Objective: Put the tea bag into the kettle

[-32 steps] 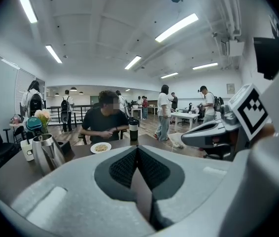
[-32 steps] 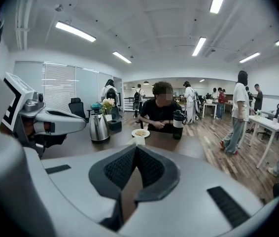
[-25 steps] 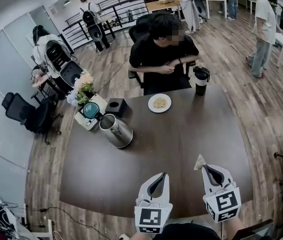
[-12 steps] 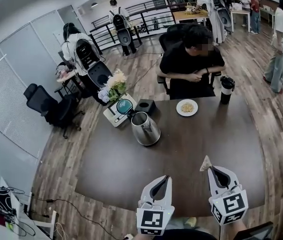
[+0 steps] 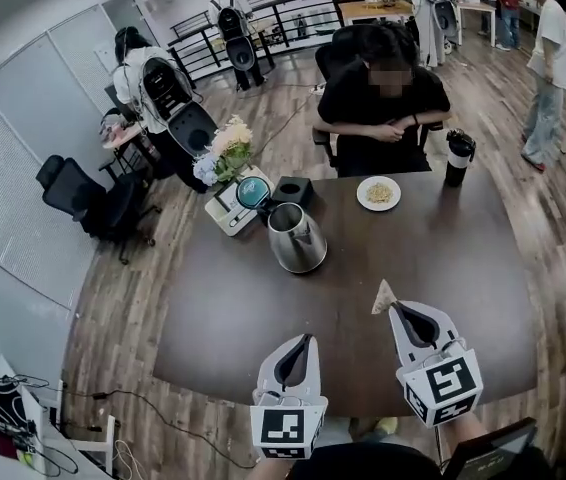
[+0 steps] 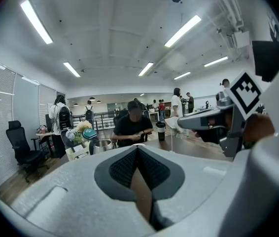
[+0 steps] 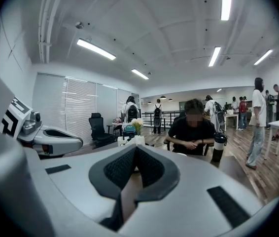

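Note:
The open steel kettle (image 5: 296,238) stands on the dark table (image 5: 443,268), left of centre; it also shows small in the left gripper view (image 6: 102,144). My right gripper (image 5: 393,308) (image 7: 135,148) hovers over the table's near right part, shut on the pale tea bag (image 5: 384,296), which sticks out past its tip. In the left gripper view the tea bag (image 6: 173,124) shows at the tip of the right gripper (image 6: 181,124). My left gripper (image 5: 307,337) (image 6: 137,148) is beside it on the left, shut and holding nothing. Both are well short of the kettle.
Behind the kettle are a black box (image 5: 291,190), a white device with a teal lid (image 5: 243,200) and flowers (image 5: 225,148). A plate of food (image 5: 378,193) and a black tumbler (image 5: 459,156) stand before a seated person (image 5: 383,98).
Both grippers have risen and moved forward over the table, the tea bag still in the right one. The head view has swung, so the kettle sits more to the right.

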Demonstrator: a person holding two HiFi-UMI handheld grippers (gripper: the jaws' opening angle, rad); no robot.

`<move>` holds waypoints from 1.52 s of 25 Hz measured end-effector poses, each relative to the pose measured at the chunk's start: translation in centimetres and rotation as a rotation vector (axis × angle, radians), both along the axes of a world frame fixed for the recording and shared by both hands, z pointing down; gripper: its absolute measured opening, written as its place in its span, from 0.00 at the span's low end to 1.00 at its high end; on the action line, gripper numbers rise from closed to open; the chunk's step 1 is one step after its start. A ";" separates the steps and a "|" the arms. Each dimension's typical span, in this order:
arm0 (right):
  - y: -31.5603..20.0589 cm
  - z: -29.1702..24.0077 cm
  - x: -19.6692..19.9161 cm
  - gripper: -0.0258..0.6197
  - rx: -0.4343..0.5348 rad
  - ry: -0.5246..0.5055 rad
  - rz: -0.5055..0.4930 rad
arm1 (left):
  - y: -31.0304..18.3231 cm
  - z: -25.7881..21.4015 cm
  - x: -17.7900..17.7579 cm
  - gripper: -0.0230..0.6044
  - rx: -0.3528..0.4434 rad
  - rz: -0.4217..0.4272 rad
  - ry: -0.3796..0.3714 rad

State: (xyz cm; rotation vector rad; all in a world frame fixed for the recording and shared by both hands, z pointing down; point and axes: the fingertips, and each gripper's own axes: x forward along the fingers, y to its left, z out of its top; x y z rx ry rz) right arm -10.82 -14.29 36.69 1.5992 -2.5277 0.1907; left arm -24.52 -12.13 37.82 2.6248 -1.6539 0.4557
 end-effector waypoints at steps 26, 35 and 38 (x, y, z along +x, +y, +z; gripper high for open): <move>-10.5 -0.6 -10.2 0.05 -0.014 0.101 0.073 | -10.6 2.1 -11.8 0.04 -0.040 0.062 0.064; -14.2 -0.5 -12.7 0.05 -0.024 0.116 0.073 | -13.6 2.5 -14.3 0.04 -0.054 0.067 0.076; -15.7 -0.4 -13.5 0.05 -0.027 0.112 0.069 | -14.5 2.8 -14.9 0.04 -0.059 0.067 0.079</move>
